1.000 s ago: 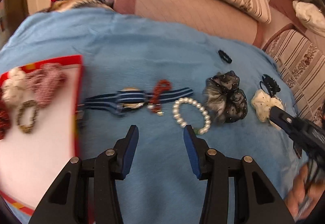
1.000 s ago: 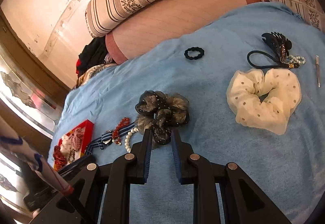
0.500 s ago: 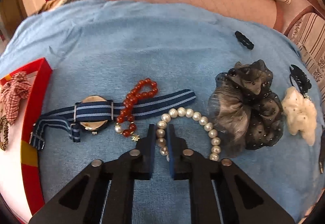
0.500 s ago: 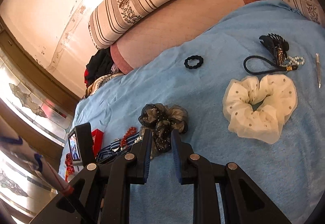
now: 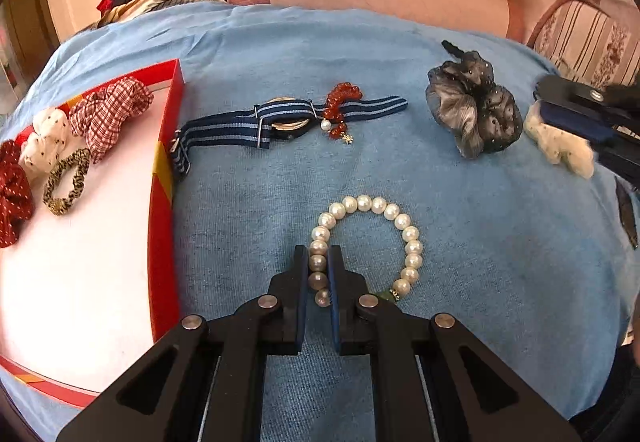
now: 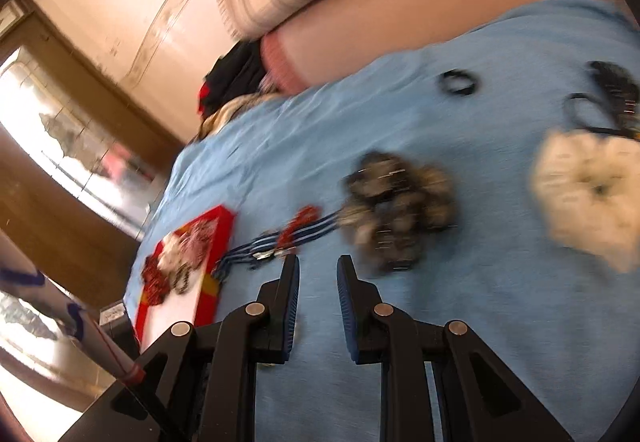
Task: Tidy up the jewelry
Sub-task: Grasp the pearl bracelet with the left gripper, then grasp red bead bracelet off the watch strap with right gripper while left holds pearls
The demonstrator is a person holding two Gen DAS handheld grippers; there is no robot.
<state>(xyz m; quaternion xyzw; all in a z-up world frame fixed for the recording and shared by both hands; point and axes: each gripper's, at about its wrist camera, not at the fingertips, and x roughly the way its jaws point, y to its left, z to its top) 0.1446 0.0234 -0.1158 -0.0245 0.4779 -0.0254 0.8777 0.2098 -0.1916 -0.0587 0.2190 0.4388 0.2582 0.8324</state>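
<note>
Two fingers of left gripper pinching pearl bracelet on blue blanket; right gripper apparently parted, blurred, holding nothing

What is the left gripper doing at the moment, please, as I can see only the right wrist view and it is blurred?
Observer: The left gripper is shut on the pearl bracelet, with a few pearls pinched between its fingers.
Operator: Is that bracelet in the red box yet?
Observer: No. It is over the blue blanket, to the right of the red box.
Operator: What is in the box? I only see a smear.
Observer: A leopard-print hair tie lies beside a red checked scrunchie, with two more scrunchies next to them.
</note>
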